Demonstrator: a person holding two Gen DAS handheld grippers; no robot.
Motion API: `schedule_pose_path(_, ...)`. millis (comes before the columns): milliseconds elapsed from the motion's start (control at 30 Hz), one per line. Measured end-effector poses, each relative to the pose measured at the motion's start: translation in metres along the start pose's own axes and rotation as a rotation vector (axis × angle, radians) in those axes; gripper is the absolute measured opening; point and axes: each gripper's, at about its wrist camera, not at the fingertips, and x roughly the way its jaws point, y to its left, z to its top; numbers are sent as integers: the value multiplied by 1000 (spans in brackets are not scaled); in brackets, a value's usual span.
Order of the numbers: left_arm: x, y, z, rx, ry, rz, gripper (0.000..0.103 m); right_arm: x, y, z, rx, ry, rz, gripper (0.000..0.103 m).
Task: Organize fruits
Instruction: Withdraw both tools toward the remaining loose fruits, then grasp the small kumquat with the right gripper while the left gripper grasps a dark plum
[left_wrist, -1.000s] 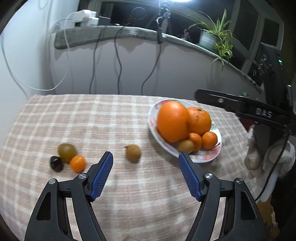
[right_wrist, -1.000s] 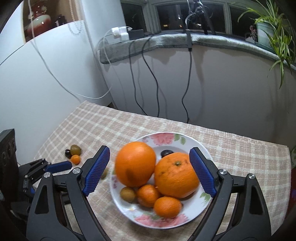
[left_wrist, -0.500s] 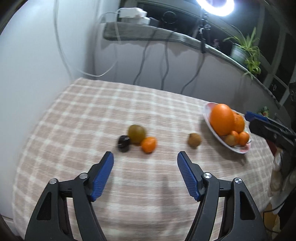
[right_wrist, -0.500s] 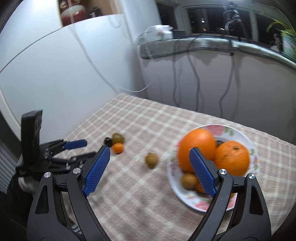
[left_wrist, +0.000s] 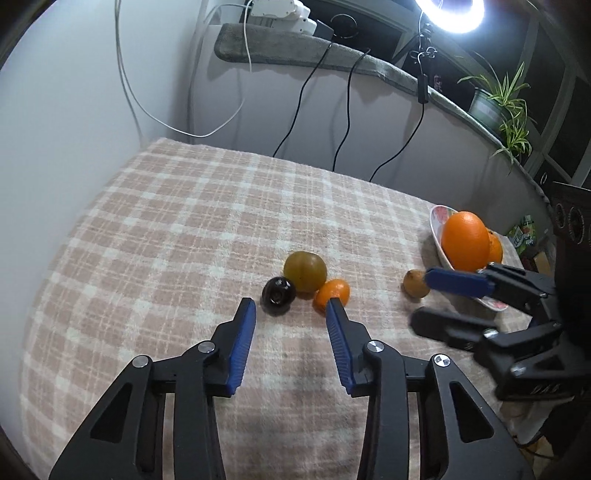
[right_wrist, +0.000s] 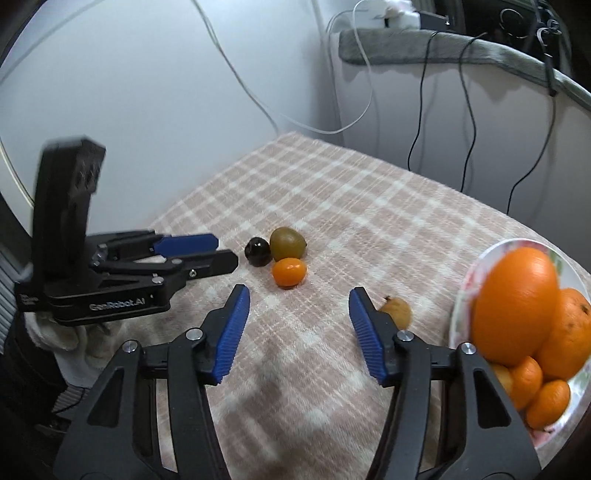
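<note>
Three loose fruits lie together on the checked tablecloth: a dark plum (left_wrist: 279, 291), a green-brown fruit (left_wrist: 304, 270) and a small orange (left_wrist: 332, 292). My left gripper (left_wrist: 290, 306) hovers just short of them, its jaws closing with nothing between them. A brown fruit (right_wrist: 397, 312) lies apart, by the right finger of my right gripper (right_wrist: 298, 295), whose jaws are also closing on nothing. The small orange (right_wrist: 289, 272) sits just beyond its tips. The flowered plate (right_wrist: 460, 306) at the right holds a big orange (right_wrist: 515, 302) and several smaller fruits.
The table stands against a white wall, with cables hanging from a grey ledge (left_wrist: 295, 55) behind it. A potted plant (left_wrist: 498, 103) and a ring light (left_wrist: 448, 14) stand at the back right. The two grippers point at the fruit cluster from opposite sides.
Both views have swung left from the plate towards the three loose fruits. Both pairs of jaws have narrowed. The grippers have come closer to the cluster and to each other.
</note>
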Motion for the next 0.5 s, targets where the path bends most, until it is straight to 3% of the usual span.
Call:
schedule_pose_path(167, 8, 6, 3, -6, 24, -21, 32, 29, 6, 5, -15, 43, -1, 48)
schedule_pose_path(500, 19, 7, 4, 8, 59, -29, 28, 55, 12, 16, -58, 76, -17, 45)
